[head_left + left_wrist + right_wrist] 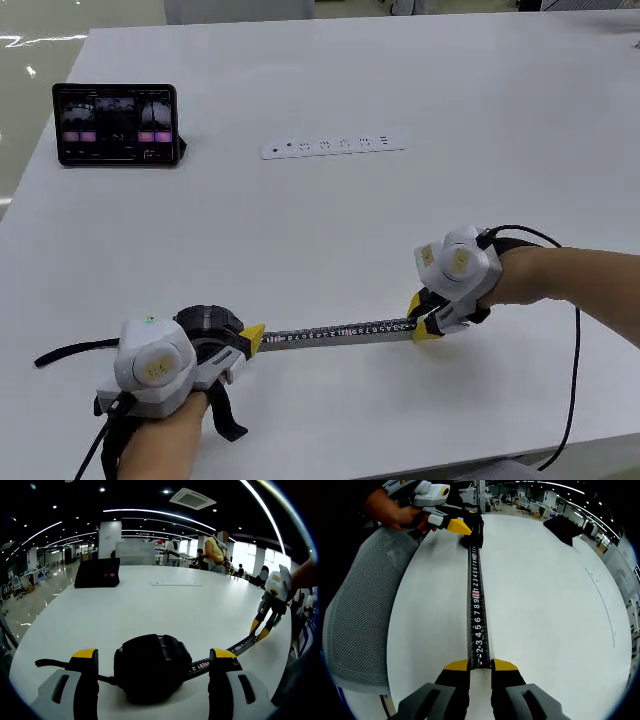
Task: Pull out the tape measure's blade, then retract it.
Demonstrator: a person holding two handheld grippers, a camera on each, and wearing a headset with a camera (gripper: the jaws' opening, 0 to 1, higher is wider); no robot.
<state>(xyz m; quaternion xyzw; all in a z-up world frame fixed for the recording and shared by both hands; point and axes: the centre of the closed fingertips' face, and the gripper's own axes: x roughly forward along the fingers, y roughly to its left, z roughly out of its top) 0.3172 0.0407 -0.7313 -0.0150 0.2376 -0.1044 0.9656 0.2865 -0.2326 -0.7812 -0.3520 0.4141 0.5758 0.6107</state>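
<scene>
A black tape measure case (210, 330) lies on the white table (330, 230) at the near left, between the yellow-tipped jaws of my left gripper (232, 345), which touch its sides. In the left gripper view the case (152, 665) fills the gap of the left gripper (152, 656). The dark numbered blade (335, 333) runs flat to the right along the table. My right gripper (425, 318) is shut on the blade's end. In the right gripper view the blade (476, 605) stretches from the right gripper (481, 665) to the case (472, 532).
A black tablet (117, 124) stands propped at the far left. A white strip with small marks (332, 146) lies mid-table further back. A black strap (75, 351) trails left from the case. A black cable (570, 380) loops near the right forearm. Grey mesh fabric (360, 615) sits left of the blade.
</scene>
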